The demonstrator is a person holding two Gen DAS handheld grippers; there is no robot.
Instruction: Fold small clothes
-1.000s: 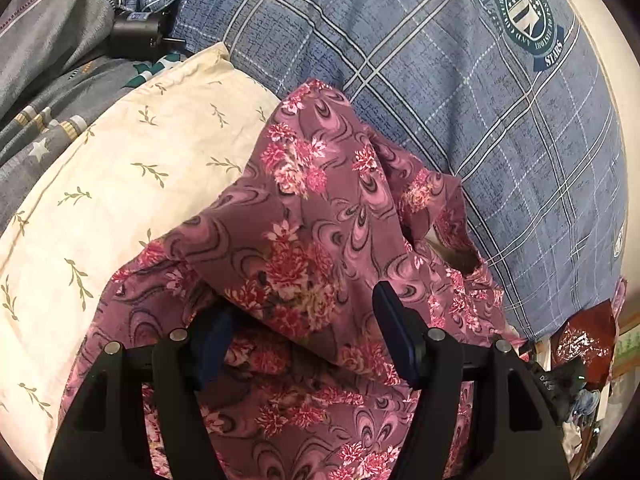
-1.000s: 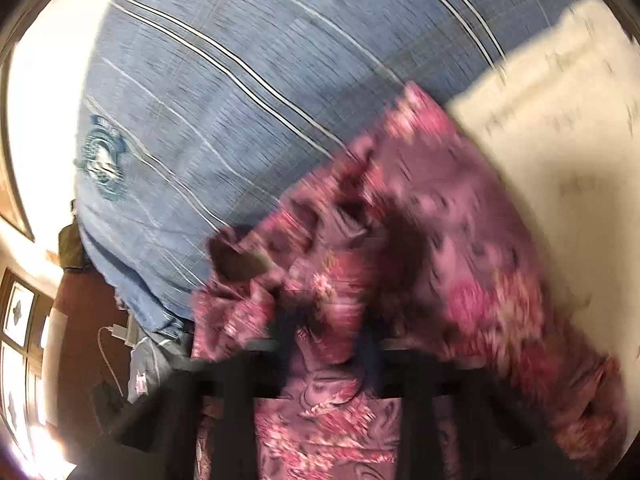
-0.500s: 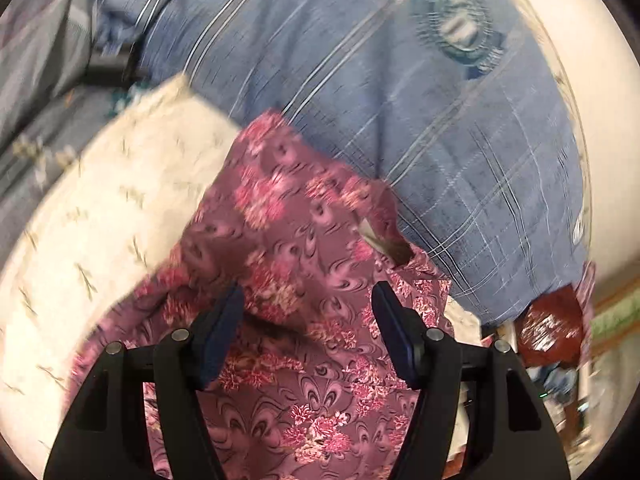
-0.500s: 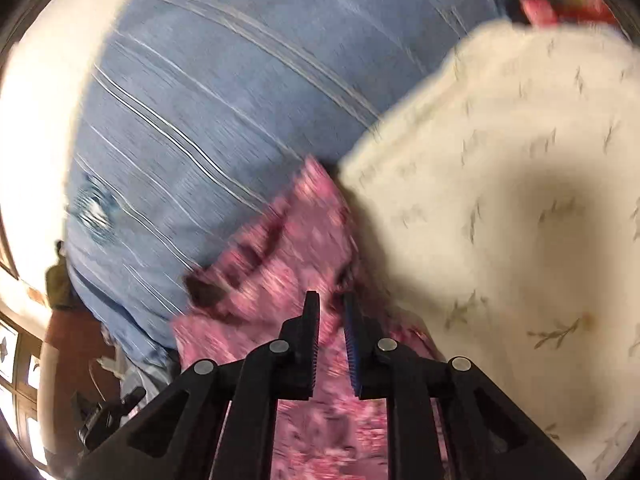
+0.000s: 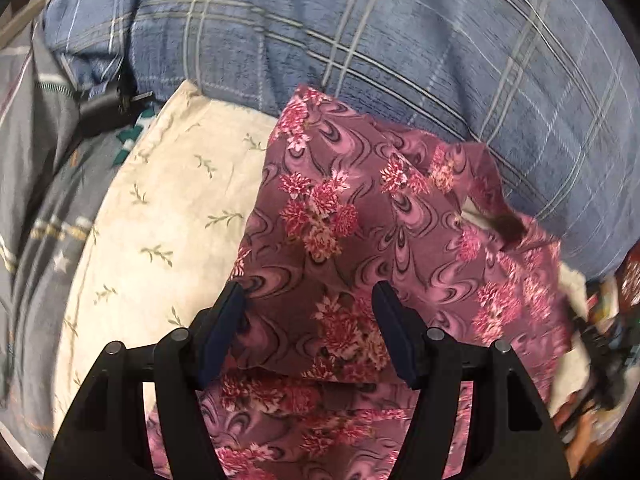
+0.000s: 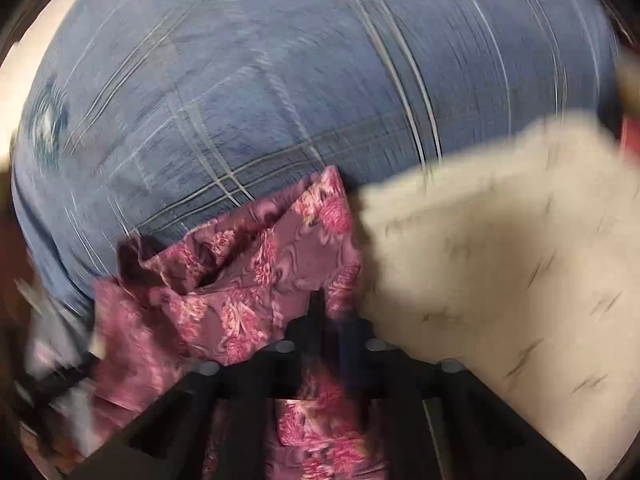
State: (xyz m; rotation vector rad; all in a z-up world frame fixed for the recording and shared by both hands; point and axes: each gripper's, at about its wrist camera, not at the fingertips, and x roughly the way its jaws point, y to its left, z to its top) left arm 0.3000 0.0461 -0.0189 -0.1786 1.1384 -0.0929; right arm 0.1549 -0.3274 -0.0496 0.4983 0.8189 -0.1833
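A small mauve garment with pink flowers (image 5: 360, 216) lies rumpled across a cream leaf-print pillow (image 5: 168, 216) and against a blue plaid blanket (image 5: 400, 40). My left gripper (image 5: 310, 300) is open, its fingers standing over the garment's near part. In the right wrist view the same garment (image 6: 248, 280) lies left of centre. My right gripper (image 6: 332, 312) has its jaws together over the garment's right edge, beside the pillow (image 6: 500, 260). The view is blurred, so I cannot tell whether cloth is pinched.
Grey patterned bedding (image 5: 36, 200) and a black object (image 5: 108, 108) lie at the far left. Cluttered items (image 5: 608, 320) show past the bed's right edge. The blue blanket (image 6: 300, 80) fills the far side in the right wrist view.
The right gripper has closed and swung back over the garment's right edge. The left gripper has stayed open and shifted over the garment, whose top now lies flatter.
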